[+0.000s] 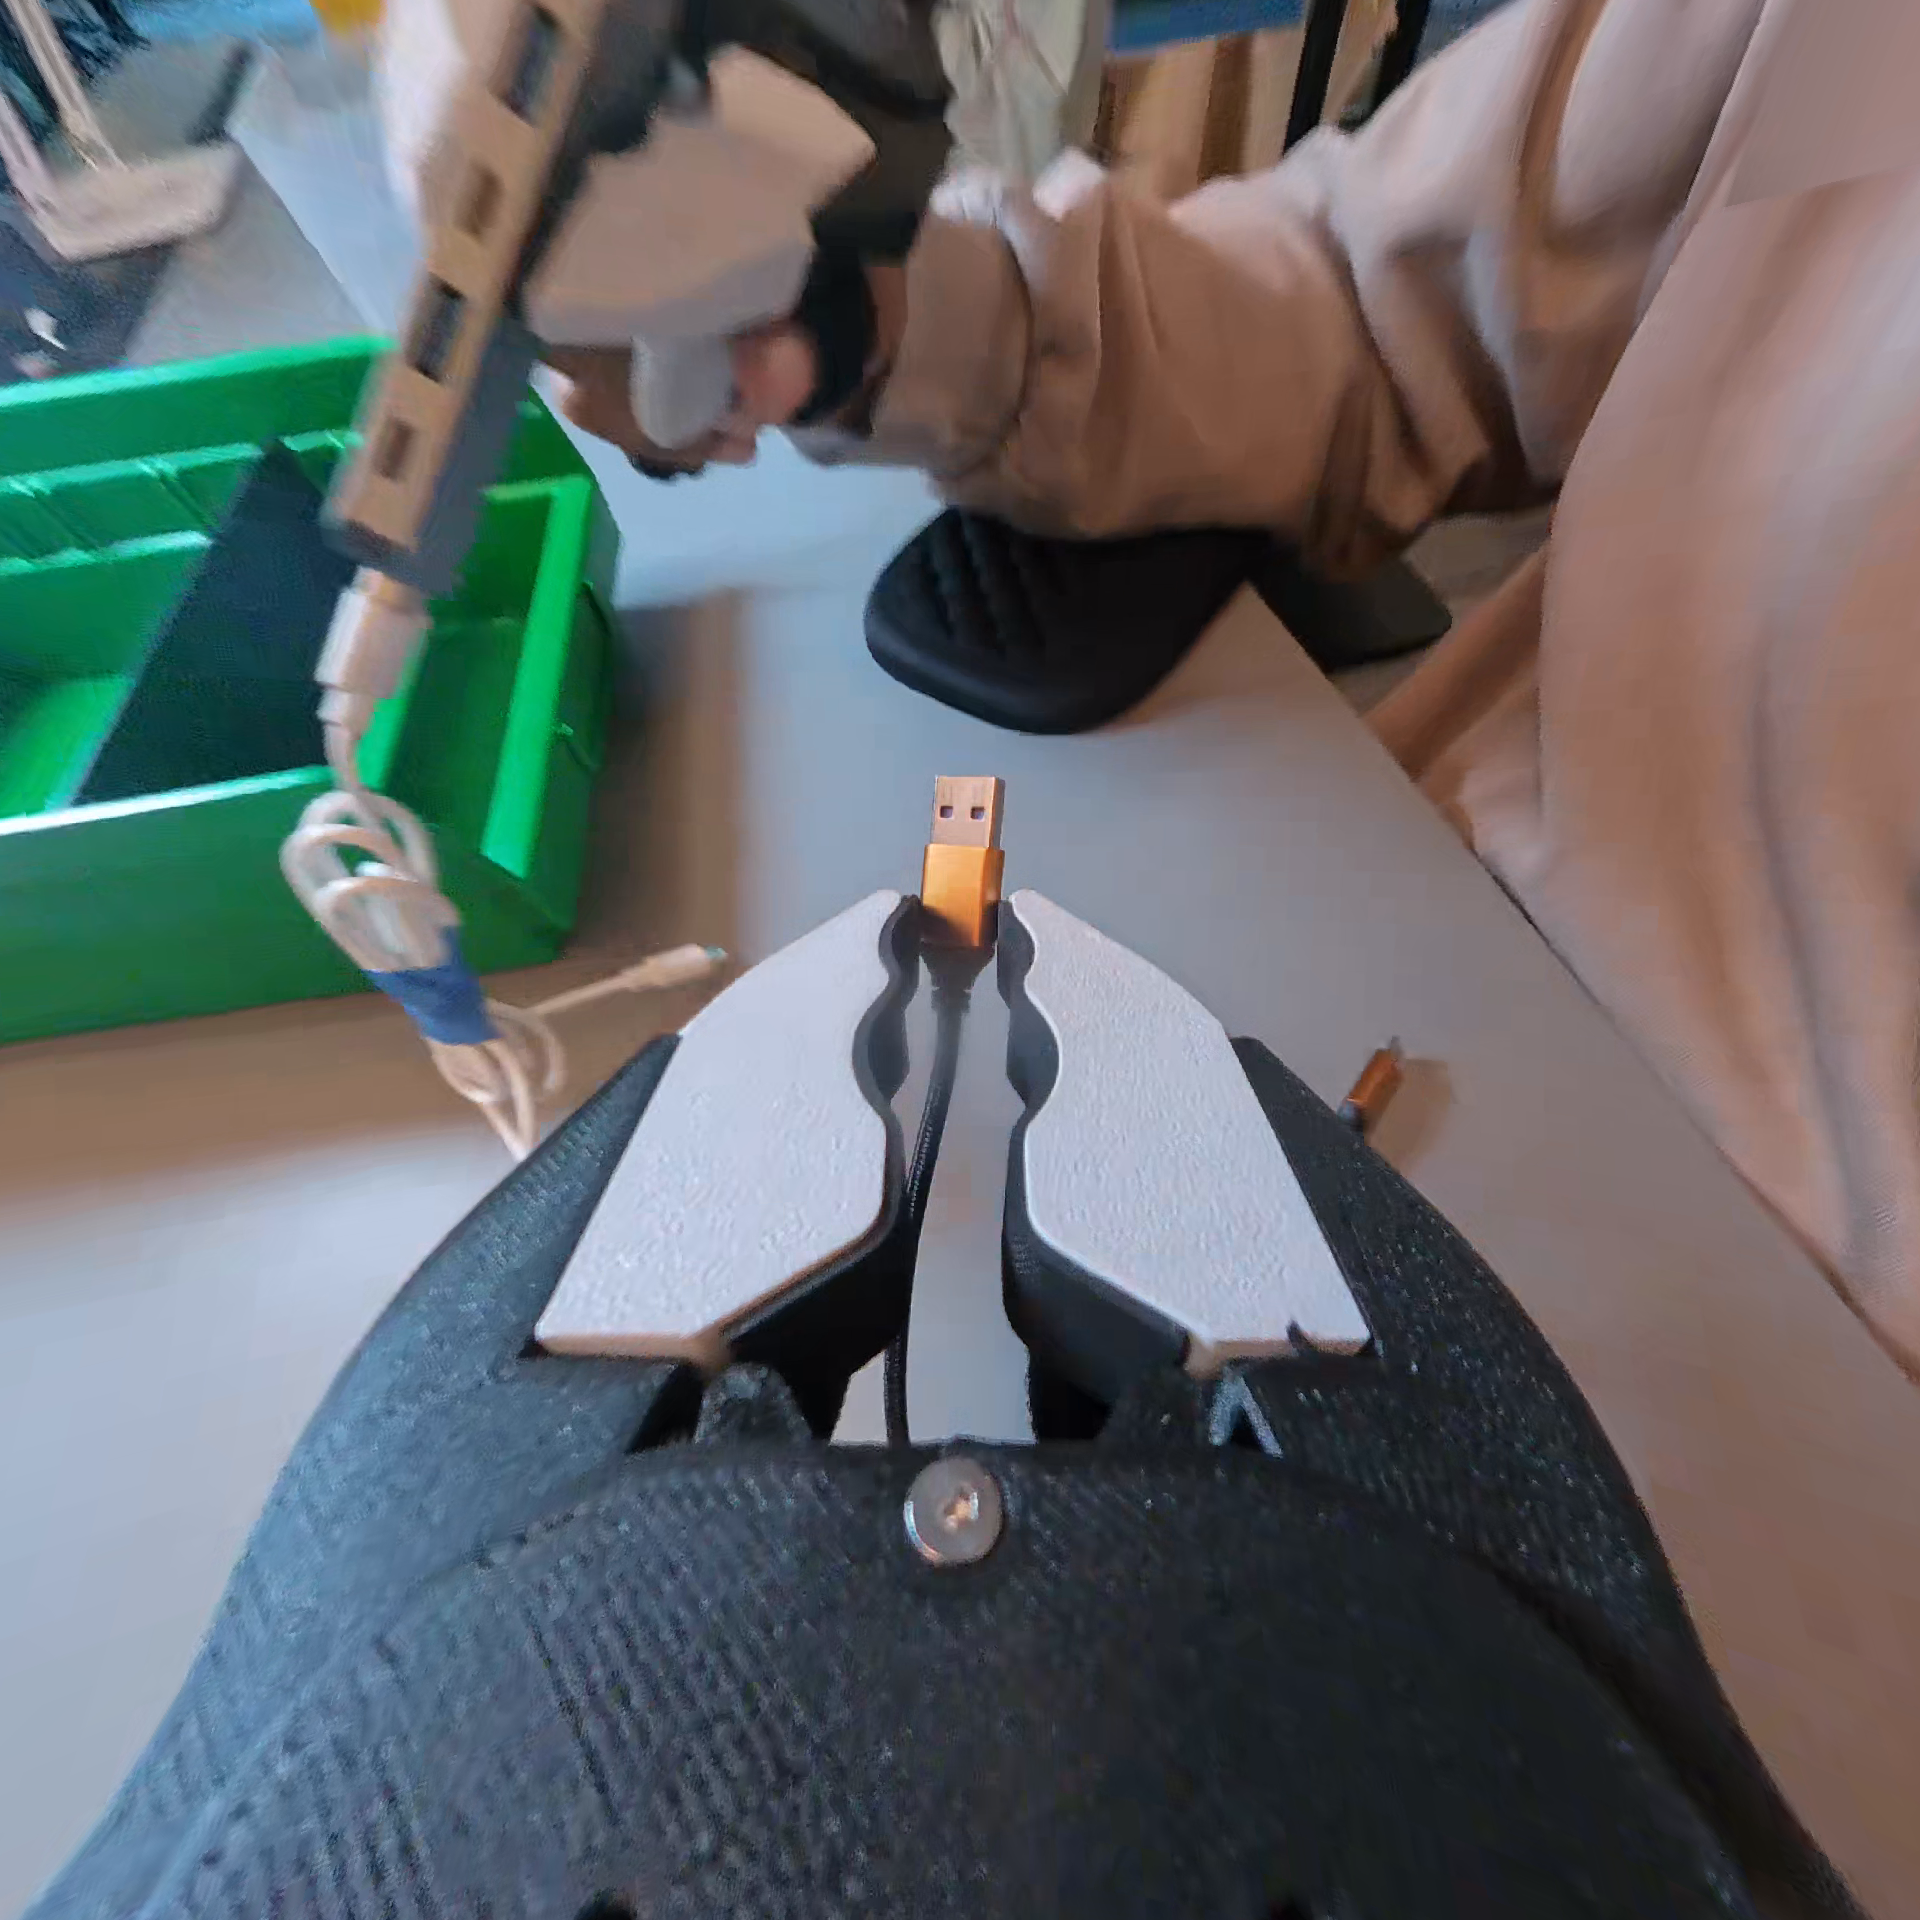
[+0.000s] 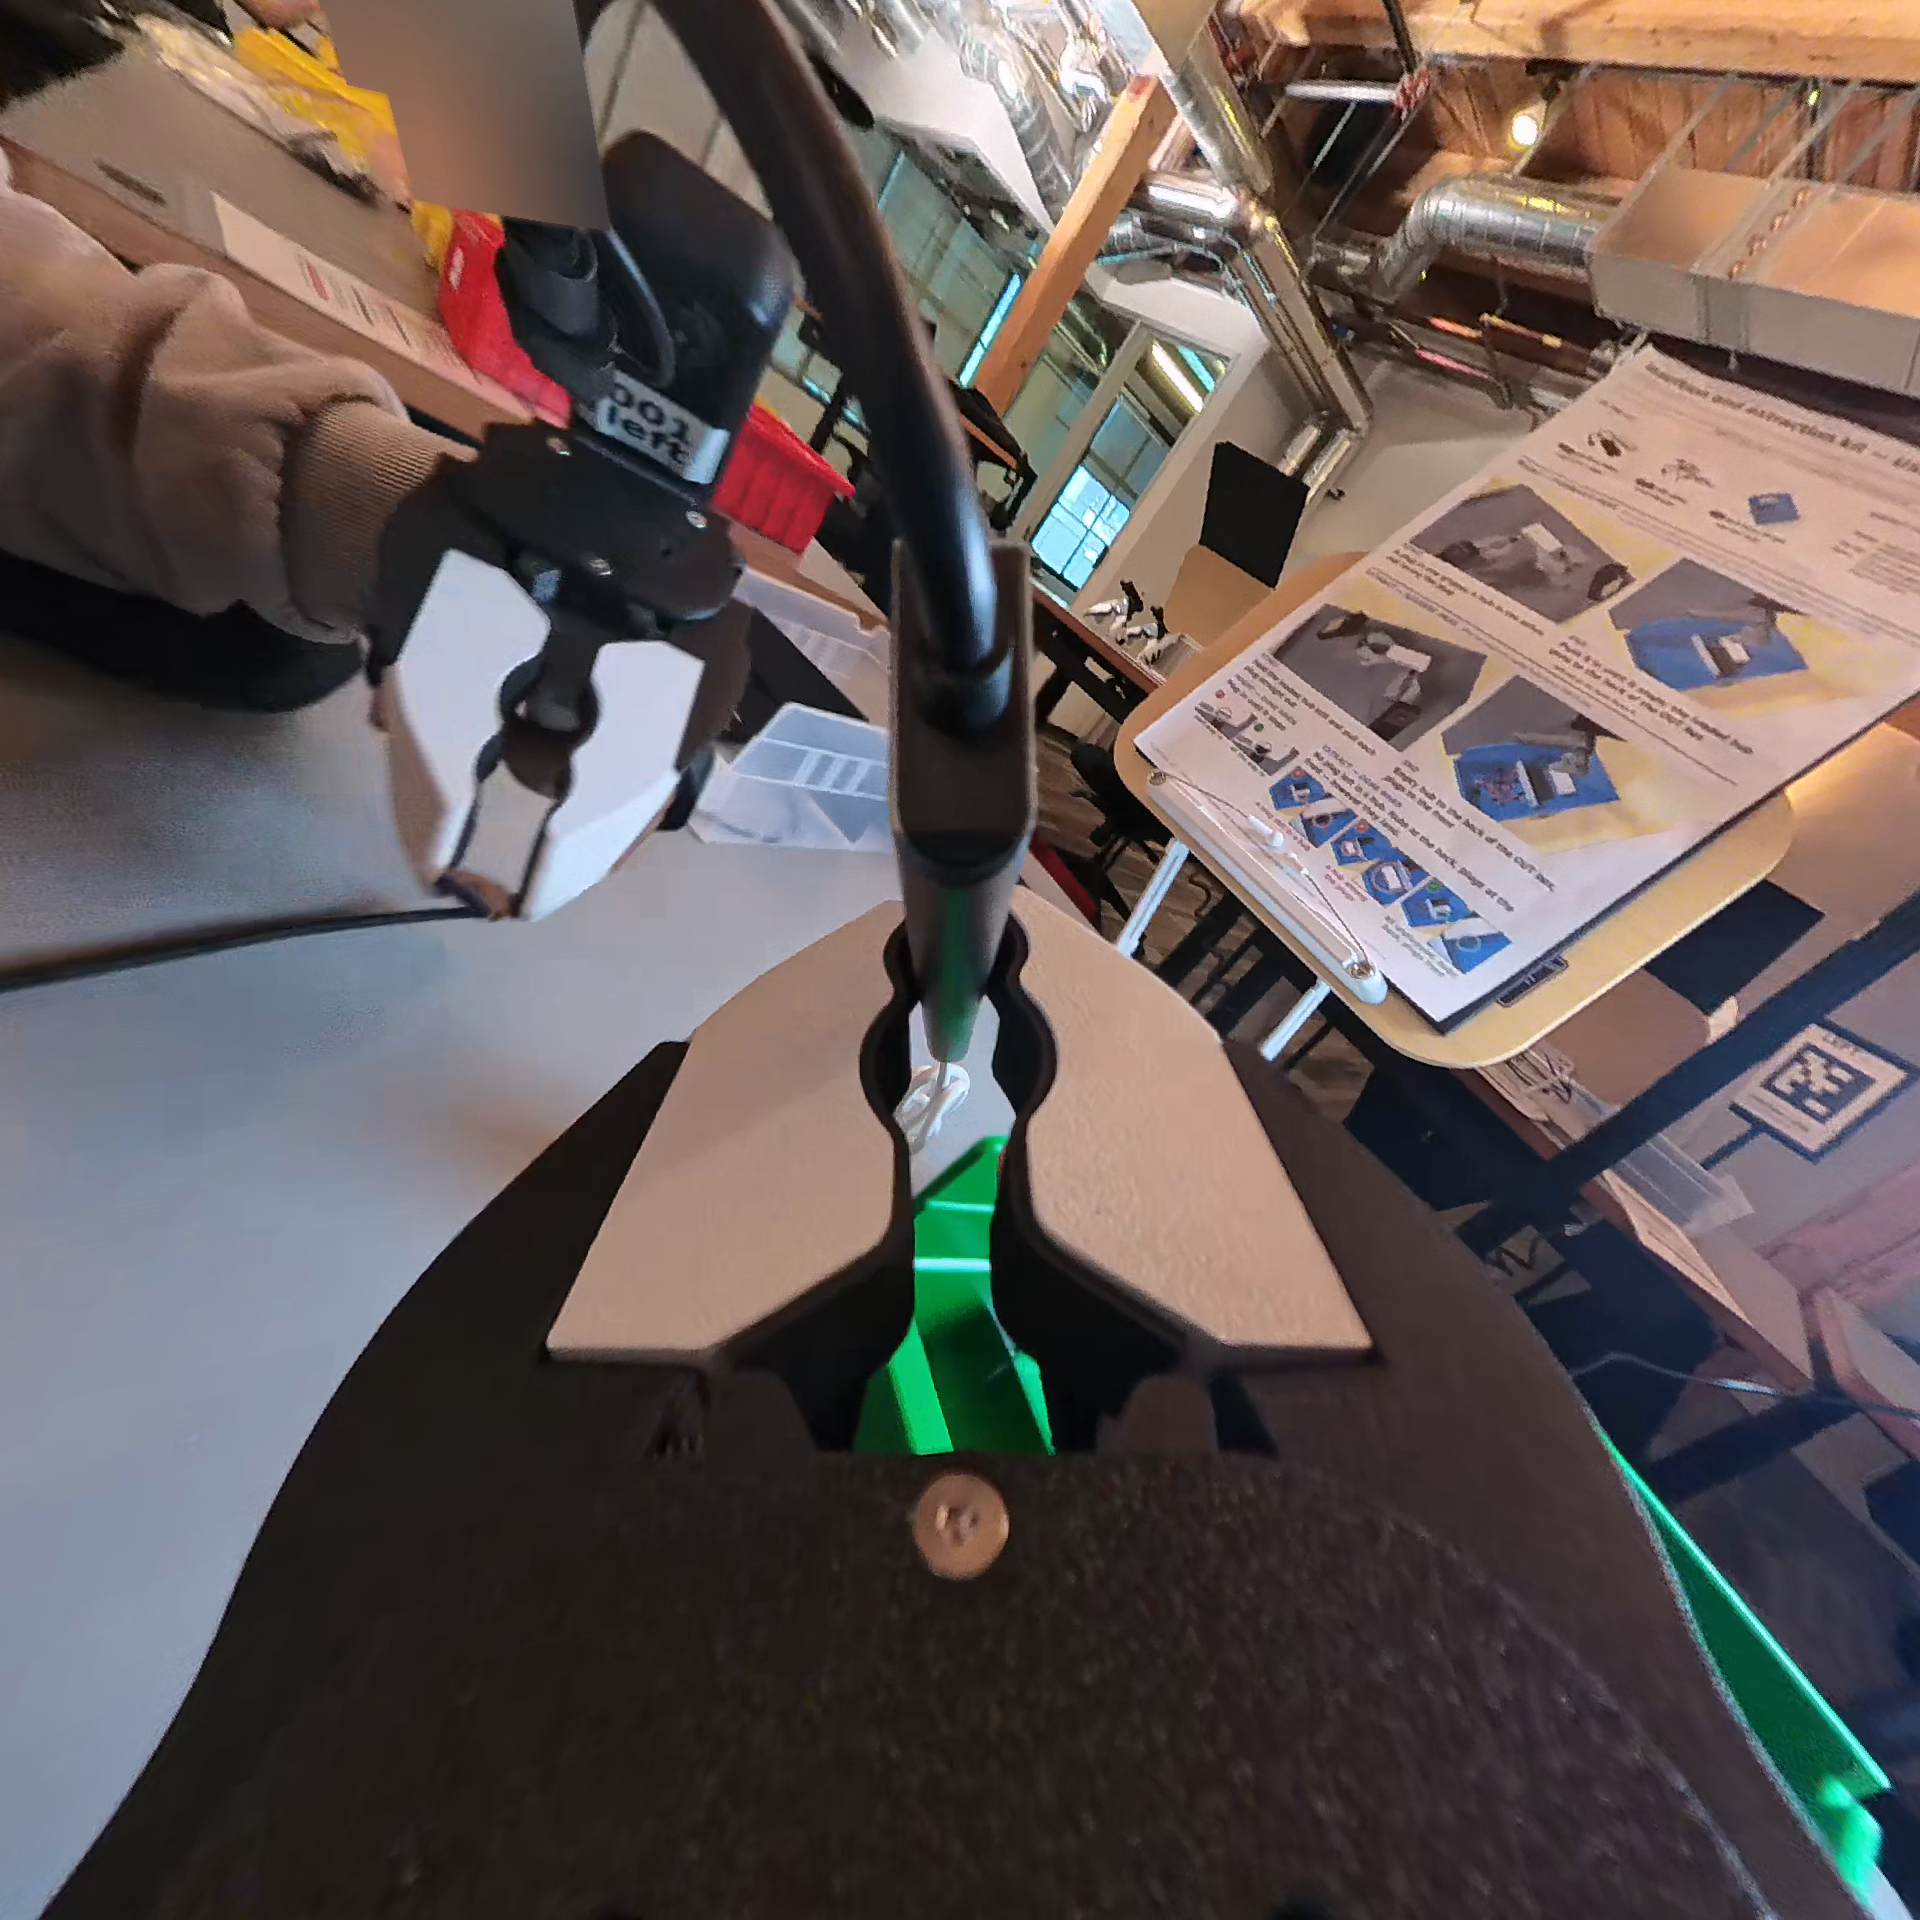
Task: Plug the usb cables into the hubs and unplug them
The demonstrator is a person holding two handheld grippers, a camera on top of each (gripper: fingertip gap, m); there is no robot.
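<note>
My left gripper (image 1: pixel 961 914) is shut on an orange USB plug (image 1: pixel 966 842) whose metal tip points forward; its black braided cable (image 1: pixel 930 1143) runs back between the fingers. My right gripper (image 1: pixel 665 260), blurred at the upper left, is shut on a grey multi-port hub (image 1: pixel 457 301) held tilted above the plug. A coiled beige cable (image 1: pixel 364 873) hangs from the hub's lower end. In the right wrist view my right gripper (image 2: pixel 958 935) clamps the hub (image 2: pixel 961 748) edge-on, with a black lead (image 2: pixel 883 312) at its far end. The left gripper (image 2: pixel 499 894) shows to the left.
A green box (image 1: pixel 270 831) stands on the grey table (image 1: pixel 1143 935) at the left. A black chair armrest (image 1: pixel 1039 623) is beyond the table edge. A second orange connector (image 1: pixel 1371 1081) lies by my right finger. A clipboard with a picture sheet (image 2: pixel 1558 675) stands at the right. One gripper's finger ends stand about 12 cm off the other's.
</note>
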